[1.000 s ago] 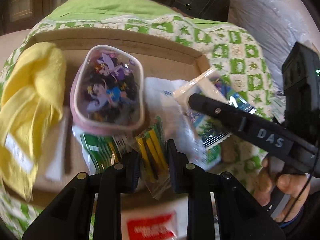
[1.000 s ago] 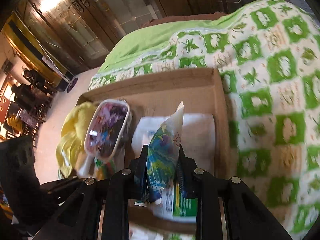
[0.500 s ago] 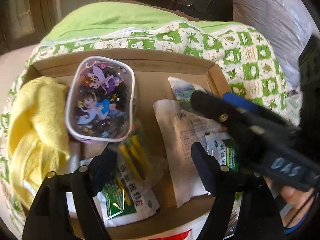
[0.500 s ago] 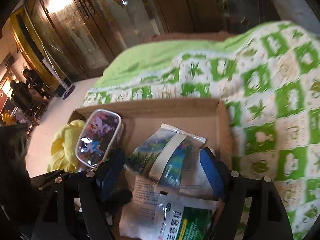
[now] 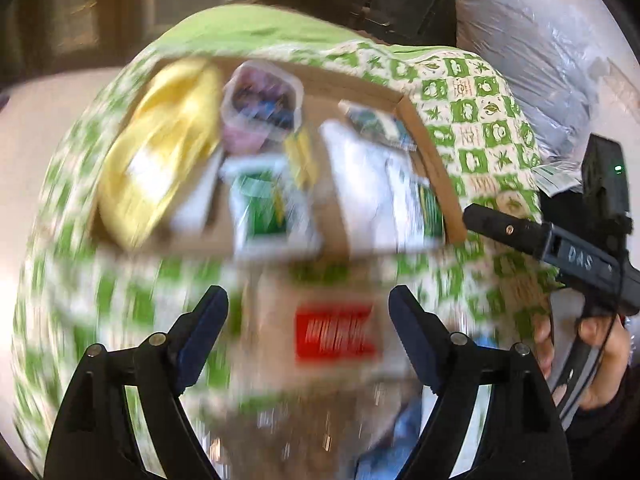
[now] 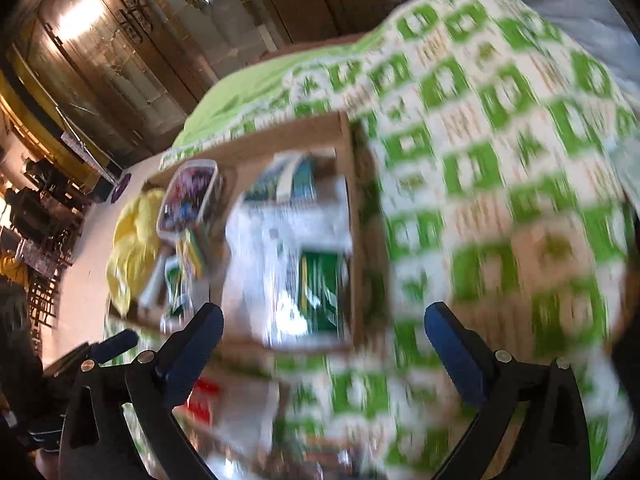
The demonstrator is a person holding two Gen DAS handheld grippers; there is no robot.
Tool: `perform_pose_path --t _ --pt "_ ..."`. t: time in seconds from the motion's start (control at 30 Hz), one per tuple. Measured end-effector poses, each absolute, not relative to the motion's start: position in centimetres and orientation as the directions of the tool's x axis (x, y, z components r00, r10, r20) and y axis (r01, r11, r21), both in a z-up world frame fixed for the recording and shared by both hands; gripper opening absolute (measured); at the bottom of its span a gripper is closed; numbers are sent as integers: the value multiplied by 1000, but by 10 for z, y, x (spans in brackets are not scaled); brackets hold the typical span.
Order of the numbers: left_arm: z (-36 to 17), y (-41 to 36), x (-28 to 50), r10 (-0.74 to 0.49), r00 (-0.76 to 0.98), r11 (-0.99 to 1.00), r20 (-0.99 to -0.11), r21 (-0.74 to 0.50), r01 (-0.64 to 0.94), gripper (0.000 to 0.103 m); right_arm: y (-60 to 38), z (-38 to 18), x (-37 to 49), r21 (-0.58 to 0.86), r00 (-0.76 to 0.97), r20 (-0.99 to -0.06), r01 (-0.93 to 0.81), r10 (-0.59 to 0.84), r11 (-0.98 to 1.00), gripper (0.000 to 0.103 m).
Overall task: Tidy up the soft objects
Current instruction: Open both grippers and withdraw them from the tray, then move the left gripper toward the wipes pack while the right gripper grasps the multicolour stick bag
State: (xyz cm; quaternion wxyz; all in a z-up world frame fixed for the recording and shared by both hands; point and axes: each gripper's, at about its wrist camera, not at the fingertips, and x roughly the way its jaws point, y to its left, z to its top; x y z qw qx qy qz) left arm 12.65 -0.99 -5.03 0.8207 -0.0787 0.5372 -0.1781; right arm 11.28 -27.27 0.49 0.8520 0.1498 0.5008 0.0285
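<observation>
A shallow cardboard tray (image 5: 434, 160) lies on a green-and-white patterned quilt (image 5: 472, 112). It holds a yellow towel (image 5: 160, 148), a clear cartoon pouch (image 5: 260, 108), a green-and-white packet (image 5: 264, 208), a yellow-striped packet (image 5: 300, 152), white packets (image 5: 360, 188) and a blue-green snack packet (image 5: 376, 120). My left gripper (image 5: 308, 316) is open and empty, pulled back in front of the tray. My right gripper (image 6: 324, 332) is open and empty too; the left wrist view shows it to the right of the tray (image 5: 520, 232). Both views are motion-blurred.
A packet with a red label (image 5: 336, 336) lies on the quilt just in front of my left gripper. A large plastic-wrapped white bundle (image 5: 532, 52) sits at the back right. Dark wooden cabinets (image 6: 120, 48) stand beyond the bed.
Both grippers opened, letting go of the yellow-striped packet and the blue-green snack packet into the tray, then pulled back from the tray.
</observation>
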Motion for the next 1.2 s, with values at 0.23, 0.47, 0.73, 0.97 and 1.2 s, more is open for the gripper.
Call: perform_pose_path --t 0.23,0.47,0.73,0.97,1.2 --pt "-65 15 78 -373 362 928 -854 -348 136 83 -257 -9 75 273 406 -884 47 231 961 103" --pt "-67 11 69 -373 375 928 -849 -338 158 83 -247 -10 49 242 383 -895 -13 228 970 103" --pt "-73 11 68 -349 366 937 -863 -319 143 83 -252 -28 48 221 338 -918 4 207 975 103" --pt "-60 19 62 -339 436 940 -834 -315 129 83 -251 -31 50 190 349 -921 17 173 982 89" --pt "-61 22 66 -343 440 938 -830 -324 120 83 -242 -38 53 126 320 -940 10 116 992 74"
